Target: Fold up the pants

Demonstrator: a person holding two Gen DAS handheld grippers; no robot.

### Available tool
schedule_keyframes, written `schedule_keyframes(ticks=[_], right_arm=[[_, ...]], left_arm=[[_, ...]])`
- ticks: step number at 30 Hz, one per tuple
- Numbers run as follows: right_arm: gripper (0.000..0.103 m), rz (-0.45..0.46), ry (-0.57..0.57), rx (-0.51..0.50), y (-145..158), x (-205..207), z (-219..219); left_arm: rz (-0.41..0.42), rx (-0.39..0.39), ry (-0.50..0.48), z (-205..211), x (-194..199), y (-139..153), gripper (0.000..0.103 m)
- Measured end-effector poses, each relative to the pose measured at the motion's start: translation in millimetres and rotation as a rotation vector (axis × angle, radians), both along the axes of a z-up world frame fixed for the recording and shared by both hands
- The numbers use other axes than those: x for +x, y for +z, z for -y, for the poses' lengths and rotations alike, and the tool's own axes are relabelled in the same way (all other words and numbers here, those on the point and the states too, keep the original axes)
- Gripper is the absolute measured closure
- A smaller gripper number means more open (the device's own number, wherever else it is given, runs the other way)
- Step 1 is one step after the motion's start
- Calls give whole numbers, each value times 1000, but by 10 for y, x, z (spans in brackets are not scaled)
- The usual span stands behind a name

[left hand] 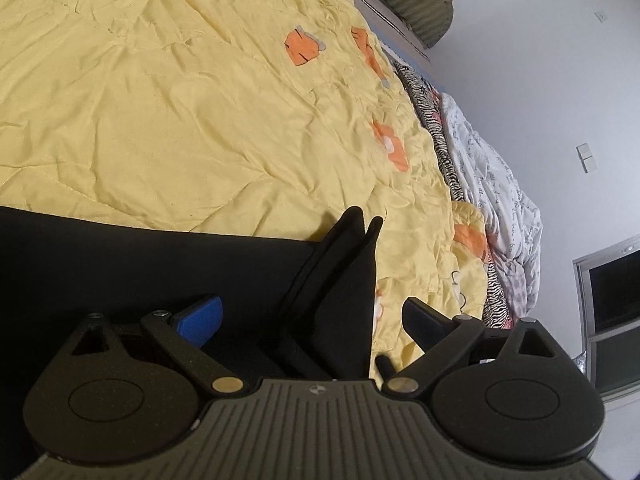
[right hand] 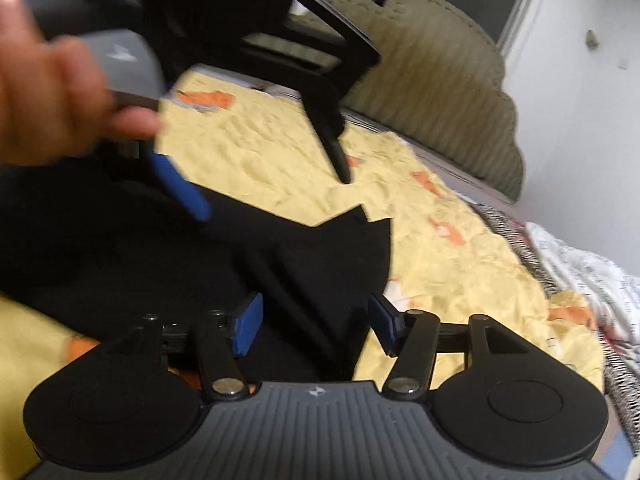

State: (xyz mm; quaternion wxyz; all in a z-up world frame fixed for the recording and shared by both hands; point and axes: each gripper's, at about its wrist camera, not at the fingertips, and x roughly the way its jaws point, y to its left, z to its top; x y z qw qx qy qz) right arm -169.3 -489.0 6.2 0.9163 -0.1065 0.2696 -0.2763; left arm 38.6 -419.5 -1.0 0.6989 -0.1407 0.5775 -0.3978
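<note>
One pair of black pants of smooth, matte cloth (left hand: 120, 264) lies on a bed, on top of a yellow quilted cover with orange flower patches (left hand: 192, 120). The pants are already doubled over: in the left wrist view the cloth is a flat dark band that comes in from the left edge, and its end near the tongs shows several layers, with two pointed corners that stand up a little from the cover. A stitched hem runs along one of these layers. In the right wrist view the same end has a jagged outline against the yellow cover, and soft folds run across the dark cloth.

The left tongs (left hand: 316, 312) stand wide over this end of the pants. One blue pad (left hand: 202, 314) is above the black cloth, the other finger is over the yellow cover, and the folded edge lies between them without being pressed.

The right tongs (right hand: 316, 326) are also parted, about half wide, with the black cloth lying between the two blue pads and not pinched. The same view shows the left tongs from outside, held by a blurred hand (right hand: 52, 96).

Beyond the cover are an olive padded headboard (right hand: 432, 80), a zebra-patterned cloth (left hand: 436, 128) and a white printed blanket (left hand: 492, 184) by a white wall.
</note>
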Motion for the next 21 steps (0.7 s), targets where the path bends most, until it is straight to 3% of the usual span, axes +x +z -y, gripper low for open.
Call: schedule_keyframes(ticks=[2,3,6,8,11,12,13,15,17,19,21], right_arm=[[54,18,-27,27,6,43,116],[66,27,-33,67,13,46,184],[68,132,-80,238,40,-50,447],[68,290,-154,459,52,-269,730],[67,565,-240,938,-203,-724,1262],[69,649,-233,1090,-354,-841,1401],[69,717,-196,1178,-457,-921,1487],[69,754,-146,1242,-521,-997,1563],[63,731,-107,1239,-509,-967,1582],[45,681,-67,1196,-447,-867,1566],[36,617,-41,1116,-352,-775,1497]], left_arm=[[2,9,-1,6,-6,-3,5],[2,10,-5,13,-7,-7,5],[-1,13,-14,29,-16,-17,5],[2,21,-22,31,-22,-25,5],[12,31,-23,20,-20,-24,5],[12,33,-20,13,-16,-25,5],[10,34,-18,11,-11,-28,5],[6,33,-15,13,-6,-29,5],[6,36,-13,17,-11,-28,5],[7,37,-15,24,-26,-24,5],[8,41,-22,34,-42,-15,5]])
